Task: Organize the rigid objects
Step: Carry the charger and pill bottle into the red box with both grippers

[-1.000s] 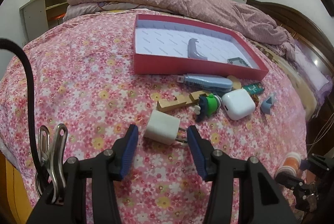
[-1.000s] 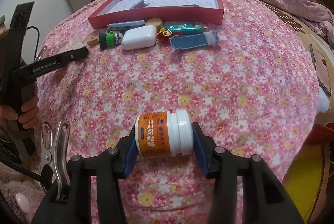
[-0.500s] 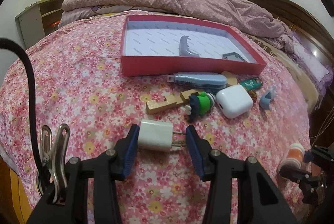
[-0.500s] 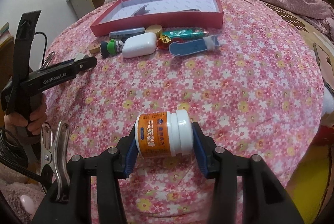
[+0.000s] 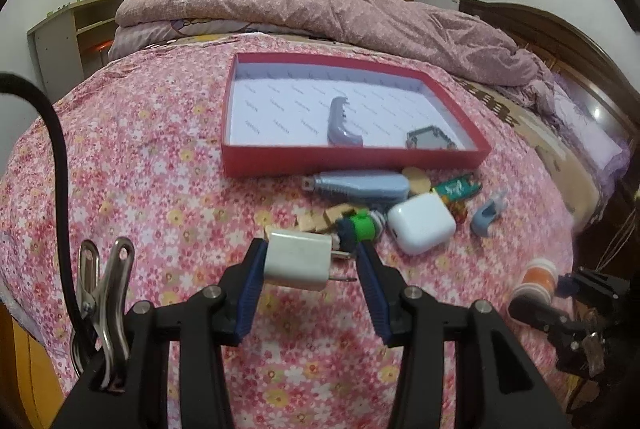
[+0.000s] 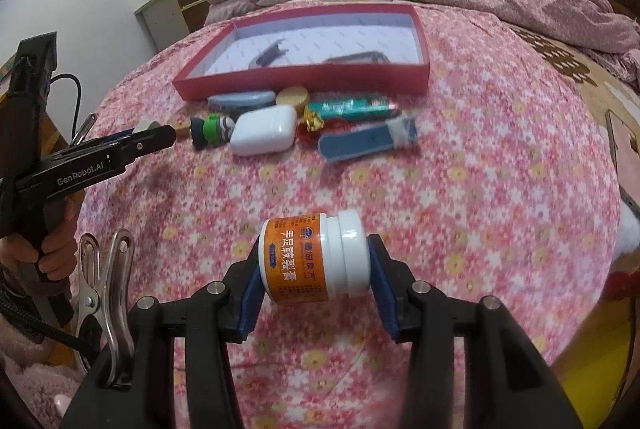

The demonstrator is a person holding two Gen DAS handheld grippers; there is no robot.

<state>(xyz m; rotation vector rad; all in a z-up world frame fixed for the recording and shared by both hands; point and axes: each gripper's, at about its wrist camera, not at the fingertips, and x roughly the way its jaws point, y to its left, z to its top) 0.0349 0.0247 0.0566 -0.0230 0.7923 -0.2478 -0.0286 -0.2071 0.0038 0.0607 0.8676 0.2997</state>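
Charger (image 5: 298, 261) now clamped, seemingly lifted, in left gripper (image 5: 310, 269).

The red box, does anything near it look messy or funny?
Yes. The red box holds only two things, while a jumble, including a white case and a green toy, lies piled outside its front wall.

Bed with pink floral sheet (image 5: 140, 189), bearing a red tray (image 5: 352, 159), a folded quilt (image 5: 320, 9) (at the far end), and small objects clustered beside the tray, including a white case (image 5: 422, 223).
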